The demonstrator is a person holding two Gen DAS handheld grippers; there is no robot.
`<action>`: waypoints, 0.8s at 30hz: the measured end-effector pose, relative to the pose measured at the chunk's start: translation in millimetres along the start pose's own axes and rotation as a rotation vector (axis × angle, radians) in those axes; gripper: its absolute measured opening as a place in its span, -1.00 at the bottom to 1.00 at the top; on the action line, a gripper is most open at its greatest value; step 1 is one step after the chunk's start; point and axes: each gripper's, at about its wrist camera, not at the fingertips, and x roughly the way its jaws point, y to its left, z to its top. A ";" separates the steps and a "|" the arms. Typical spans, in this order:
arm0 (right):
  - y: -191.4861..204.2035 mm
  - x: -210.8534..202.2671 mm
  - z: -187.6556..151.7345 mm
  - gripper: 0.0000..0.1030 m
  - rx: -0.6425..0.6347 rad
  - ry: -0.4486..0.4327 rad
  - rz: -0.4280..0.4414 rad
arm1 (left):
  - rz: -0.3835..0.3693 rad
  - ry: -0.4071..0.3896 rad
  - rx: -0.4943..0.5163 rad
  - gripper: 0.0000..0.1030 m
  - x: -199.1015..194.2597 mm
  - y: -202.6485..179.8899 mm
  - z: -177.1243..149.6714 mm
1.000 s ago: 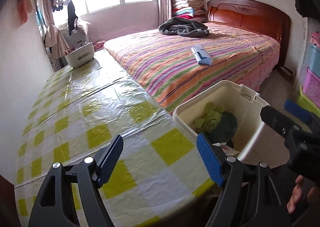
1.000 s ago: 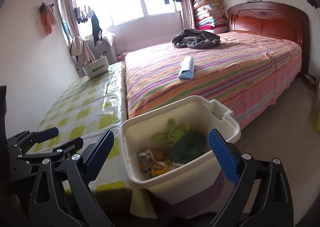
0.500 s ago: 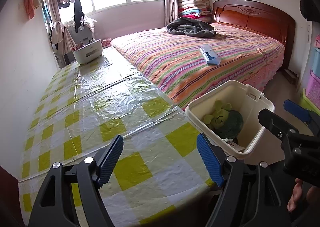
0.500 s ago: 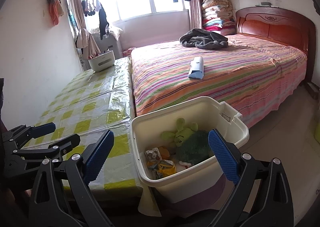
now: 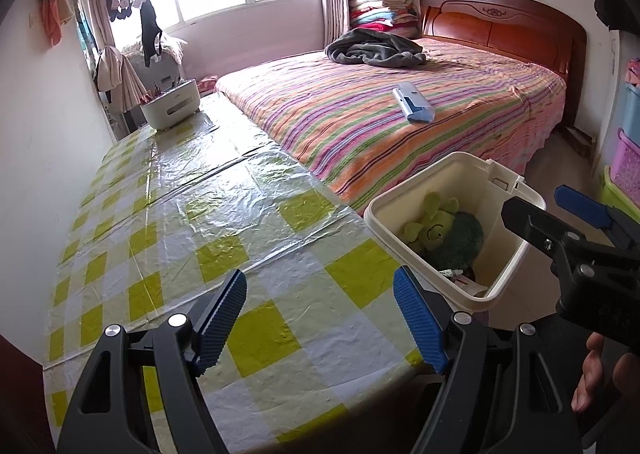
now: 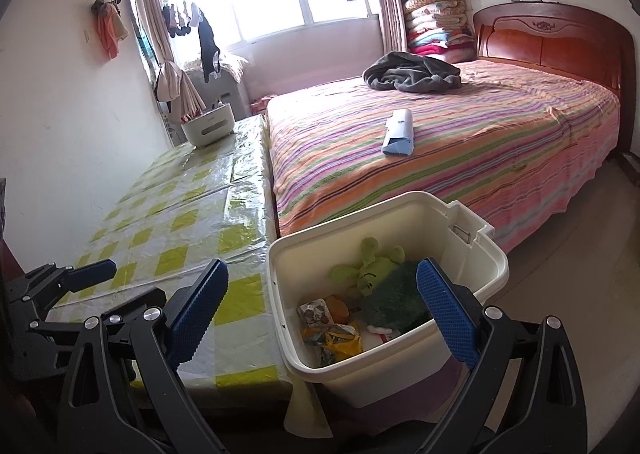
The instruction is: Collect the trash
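A cream plastic bin (image 5: 460, 182) (image 6: 380, 222) stands on the floor between the table's near corner and the bed. Inside lie a green plush toy (image 5: 436, 220) (image 6: 376, 270) and several crumpled wrappers (image 6: 332, 330). My left gripper (image 5: 320, 318) hovers open over the near end of the checked table, with nothing between its blue pads. My right gripper (image 6: 322, 312) is open and empty just above the bin's near rim. In the left wrist view the right gripper (image 5: 548, 210) shows beside the bin. At the left edge of the right wrist view sits the left gripper (image 6: 120, 286).
The table (image 5: 200, 214) has a yellow-and-white cover under clear plastic, and a white caddy (image 5: 172, 104) at its far end. A striped bed (image 5: 380, 122) carries a blue-and-white pack (image 5: 412, 102) and a grey garment (image 5: 376, 48). Storage boxes (image 5: 628, 158) line the right wall.
Both views have drawn back slightly, showing more of the table and room. The jaws of both grippers stand as wide as before. Nothing was picked up or let go.
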 end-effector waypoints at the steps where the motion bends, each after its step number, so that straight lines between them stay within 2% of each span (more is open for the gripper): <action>1: 0.0 0.6 0.9 0.82 0.001 0.001 0.002 | 0.001 0.003 0.005 0.44 -0.1 -0.7 -0.3; 11: -0.3 1.5 4.3 0.82 0.031 0.001 0.026 | -0.001 0.003 0.023 0.44 -1.7 -3.1 3.9; 24: -15.2 12.5 2.2 0.82 0.070 0.016 0.003 | 0.003 0.022 0.065 0.44 5.6 -13.5 5.2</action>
